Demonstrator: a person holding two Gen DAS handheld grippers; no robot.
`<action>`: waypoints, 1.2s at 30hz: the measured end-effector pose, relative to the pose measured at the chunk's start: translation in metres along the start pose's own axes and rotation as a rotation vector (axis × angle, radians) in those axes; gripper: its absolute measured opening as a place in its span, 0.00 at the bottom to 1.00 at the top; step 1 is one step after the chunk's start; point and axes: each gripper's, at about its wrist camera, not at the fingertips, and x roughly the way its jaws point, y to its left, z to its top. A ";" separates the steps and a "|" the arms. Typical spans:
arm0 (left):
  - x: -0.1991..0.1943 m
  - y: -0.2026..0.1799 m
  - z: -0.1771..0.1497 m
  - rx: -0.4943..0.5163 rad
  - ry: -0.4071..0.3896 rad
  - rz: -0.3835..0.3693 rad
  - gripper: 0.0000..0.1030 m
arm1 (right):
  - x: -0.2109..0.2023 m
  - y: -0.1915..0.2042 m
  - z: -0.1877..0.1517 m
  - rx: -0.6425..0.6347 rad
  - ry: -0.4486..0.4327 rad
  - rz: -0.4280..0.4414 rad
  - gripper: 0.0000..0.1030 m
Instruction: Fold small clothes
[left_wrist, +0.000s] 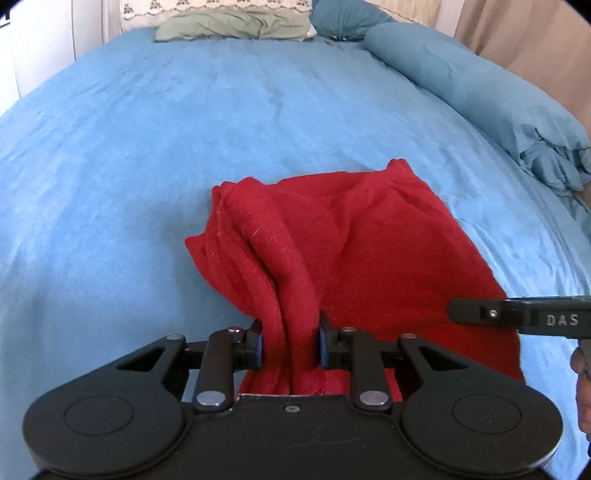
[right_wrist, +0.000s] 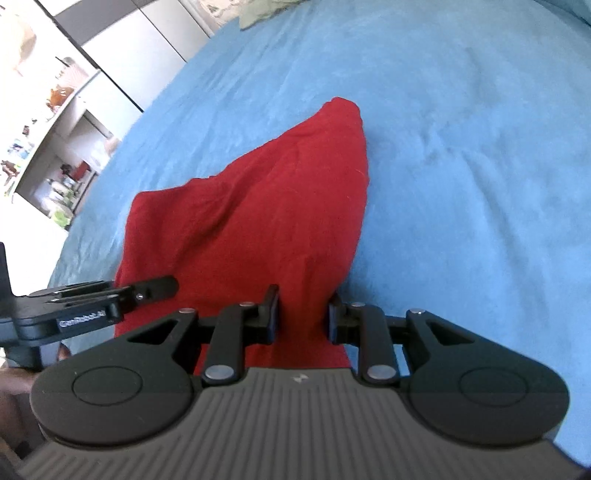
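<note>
A small red garment (left_wrist: 362, 236) lies on the blue bedspread (left_wrist: 147, 147), its near edge lifted. My left gripper (left_wrist: 291, 343) is shut on a bunched fold of its left part; the cloth fills the gap between the blue pads. In the right wrist view my right gripper (right_wrist: 303, 317) is shut on the red garment (right_wrist: 266, 206) at its near right edge, and the far corner points away across the bed. Each gripper shows in the other's view: the right one (left_wrist: 517, 317) at the right edge, the left one (right_wrist: 110, 299) at the left.
Teal rolled bedding (left_wrist: 480, 96) lies along the bed's right side, with pillows (left_wrist: 232, 22) at the head. A white wardrobe and cluttered shelves (right_wrist: 66, 140) stand past the bed's left edge. A person's hand (left_wrist: 583, 387) shows at the right edge.
</note>
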 end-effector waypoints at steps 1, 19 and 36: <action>0.000 0.000 -0.002 -0.003 -0.010 0.002 0.29 | 0.001 0.001 0.000 -0.013 -0.007 0.004 0.39; -0.210 -0.020 -0.017 -0.046 -0.262 0.165 1.00 | -0.158 0.071 -0.021 -0.087 -0.312 -0.043 1.00; -0.352 -0.090 -0.119 -0.029 -0.246 0.351 1.00 | -0.325 0.184 -0.132 -0.235 -0.297 -0.351 1.00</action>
